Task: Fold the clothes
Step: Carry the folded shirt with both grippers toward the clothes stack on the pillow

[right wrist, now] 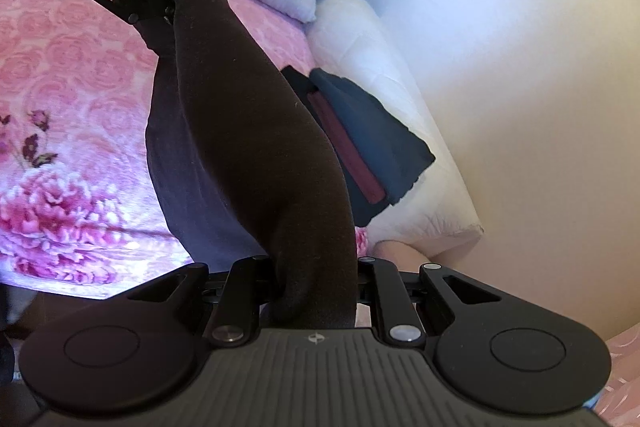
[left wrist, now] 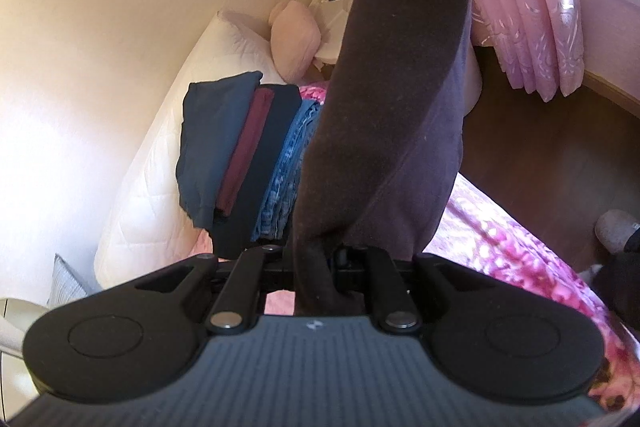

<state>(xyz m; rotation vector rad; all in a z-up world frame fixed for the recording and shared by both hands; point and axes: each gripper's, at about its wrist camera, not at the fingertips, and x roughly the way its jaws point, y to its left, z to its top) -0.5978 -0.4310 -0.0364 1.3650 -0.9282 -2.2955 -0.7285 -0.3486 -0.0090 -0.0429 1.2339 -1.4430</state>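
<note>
1. Dark brown garment (left wrist: 392, 99) — soft, light, limp knit; hangs stretched between both tools above the pink floral bed (right wrist: 72, 75); best held at opposite ends.
2. Left hand-held gripper (left wrist: 316, 267) and right hand-held gripper (right wrist: 316, 291) — each clamped on its end.
3. Folded clothes stack (left wrist: 240, 147) — partly hidden; garment's shape unclear.

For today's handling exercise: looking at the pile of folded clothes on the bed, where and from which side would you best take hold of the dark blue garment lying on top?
Grip the dark blue garment at its overhanging end, which juts past the maroon layer toward the white quilt. Come in from that side, low and level, so one finger slips beneath the overhang. Both claws are currently shut on the brown garment.
</note>
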